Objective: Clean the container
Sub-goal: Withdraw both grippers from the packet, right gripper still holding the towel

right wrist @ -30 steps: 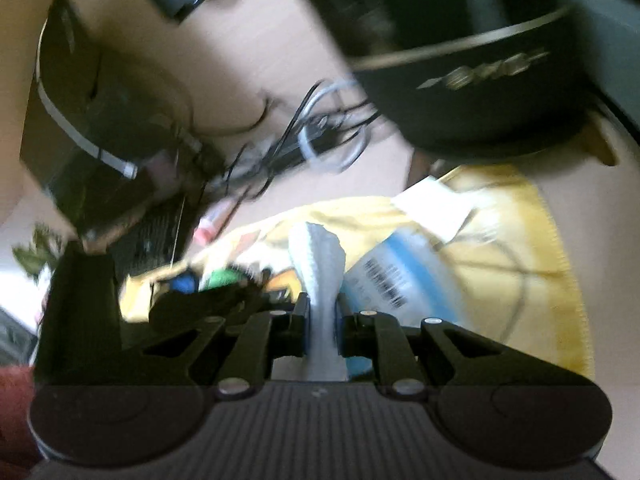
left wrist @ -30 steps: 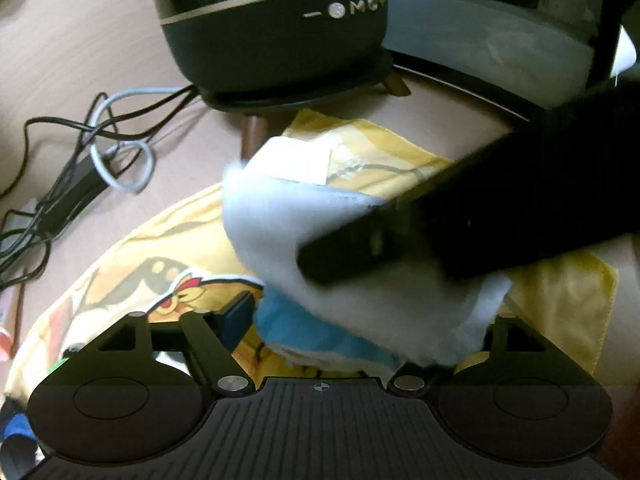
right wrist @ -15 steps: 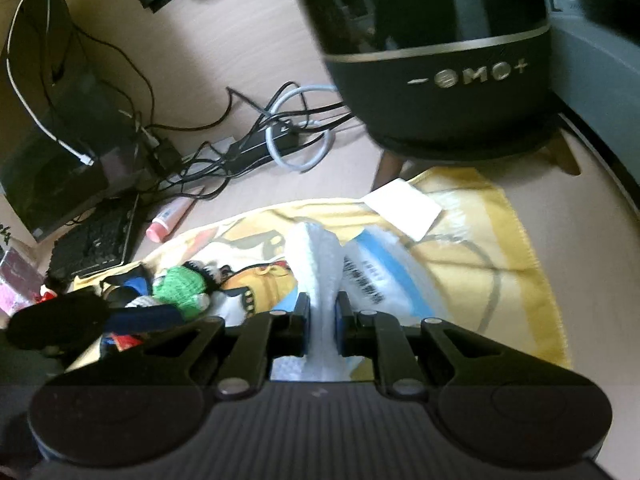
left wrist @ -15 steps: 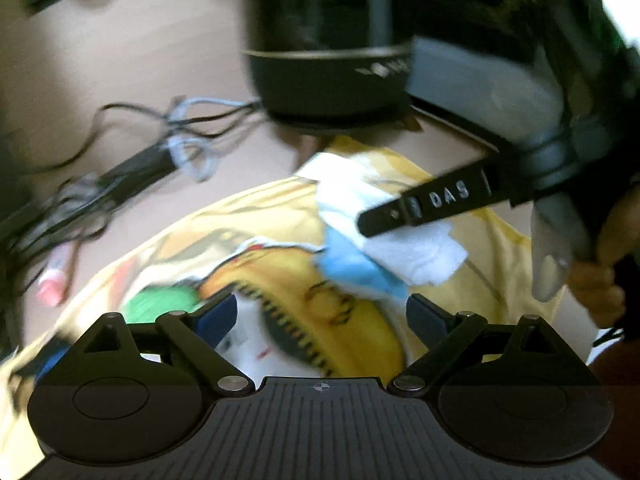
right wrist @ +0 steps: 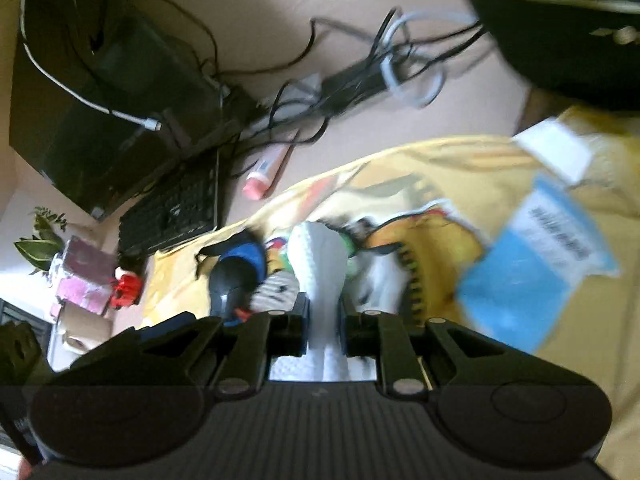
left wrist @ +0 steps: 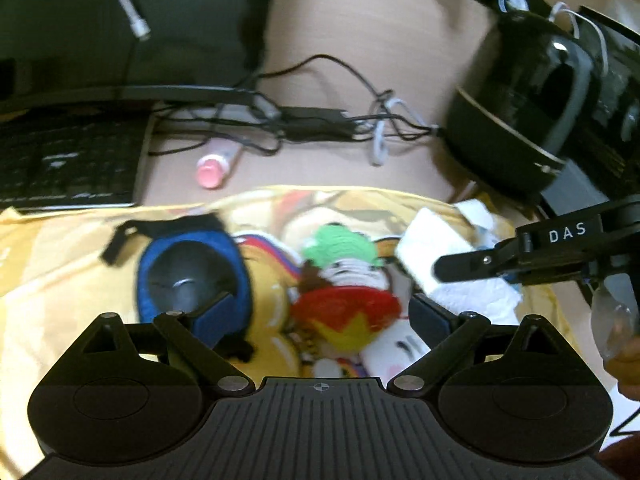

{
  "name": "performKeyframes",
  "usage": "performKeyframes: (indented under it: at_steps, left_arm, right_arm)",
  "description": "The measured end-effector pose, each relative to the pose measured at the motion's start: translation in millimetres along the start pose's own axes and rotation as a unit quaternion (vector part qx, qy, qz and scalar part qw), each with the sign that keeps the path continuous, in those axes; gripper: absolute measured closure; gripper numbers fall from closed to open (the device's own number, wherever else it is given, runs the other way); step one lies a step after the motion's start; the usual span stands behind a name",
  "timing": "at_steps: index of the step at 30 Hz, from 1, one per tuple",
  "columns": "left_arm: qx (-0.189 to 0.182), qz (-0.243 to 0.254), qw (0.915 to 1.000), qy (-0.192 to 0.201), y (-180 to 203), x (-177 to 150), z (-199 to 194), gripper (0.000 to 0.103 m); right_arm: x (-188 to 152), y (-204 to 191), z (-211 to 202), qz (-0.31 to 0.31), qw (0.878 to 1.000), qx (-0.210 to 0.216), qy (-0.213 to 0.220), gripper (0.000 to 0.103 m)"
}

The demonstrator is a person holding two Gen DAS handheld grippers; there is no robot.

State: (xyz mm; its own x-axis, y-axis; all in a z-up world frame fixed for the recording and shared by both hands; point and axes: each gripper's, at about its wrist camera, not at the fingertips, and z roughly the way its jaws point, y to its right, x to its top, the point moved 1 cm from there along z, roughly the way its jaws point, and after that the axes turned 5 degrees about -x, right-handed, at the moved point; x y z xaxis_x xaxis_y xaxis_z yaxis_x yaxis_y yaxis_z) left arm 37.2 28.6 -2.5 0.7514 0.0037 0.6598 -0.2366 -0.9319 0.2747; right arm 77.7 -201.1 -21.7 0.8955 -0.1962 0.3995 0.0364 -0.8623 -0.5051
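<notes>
A round black container with a blue rim and a black strap (left wrist: 188,276) lies on a yellow printed cloth (left wrist: 60,272). It also shows in the right wrist view (right wrist: 236,276), just left of the tissue. My left gripper (left wrist: 320,312) is wide and still opening, hovering over a striped stuffed toy (left wrist: 344,272), with the container by its left finger. It holds nothing. My right gripper (right wrist: 322,308) pinches a crumpled white tissue (right wrist: 318,264) and its jaws are starting to open. From the left wrist, the right gripper (left wrist: 444,270) and its tissue (left wrist: 436,252) sit at the right.
A blue tissue packet (right wrist: 532,264) lies on the cloth to the right. Behind the cloth are tangled cables (left wrist: 320,128), a pink-capped tube (left wrist: 212,168), a black keyboard (left wrist: 64,160) and a dark rounded appliance (left wrist: 516,128). A hand (left wrist: 624,360) shows at the right edge.
My left gripper has swung left, away from the tissue packet to over the toy and container, and its jaws have spread. The right gripper has followed leftward, still carrying the tissue.
</notes>
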Motion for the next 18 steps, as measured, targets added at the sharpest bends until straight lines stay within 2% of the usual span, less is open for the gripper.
performKeyframes:
  at_steps: [4,6,8,10,14,18]
  left_arm:
    - [0.025,-0.007,0.9996,-0.006,-17,2,-5,0.006]
    - [0.028,-0.025,0.9993,-0.006,-24,5,-5,0.006]
    - [0.014,-0.057,0.9983,-0.003,-29,10,-2,0.006]
    - [-0.007,-0.076,0.9971,0.002,-31,15,2,0.006]
    - [-0.033,-0.028,0.999,-0.002,-18,17,20,0.006]
    - [-0.066,0.013,0.9974,-0.026,-1,14,42,0.006]
  right_arm:
    - [-29,-11,5,-0.002,1.0,0.018,-0.002,0.085]
    - [-46,-10,7,0.004,1.0,0.018,-0.014,0.085]
    - [-52,-6,10,0.022,0.999,0.028,-0.027,0.085]
    - [-43,-5,4,0.028,0.999,0.031,0.004,0.085]
    - [-31,-11,-3,0.004,0.998,0.032,0.056,0.085]
    - [-35,-9,-4,-0.012,0.996,-0.021,0.082,0.085]
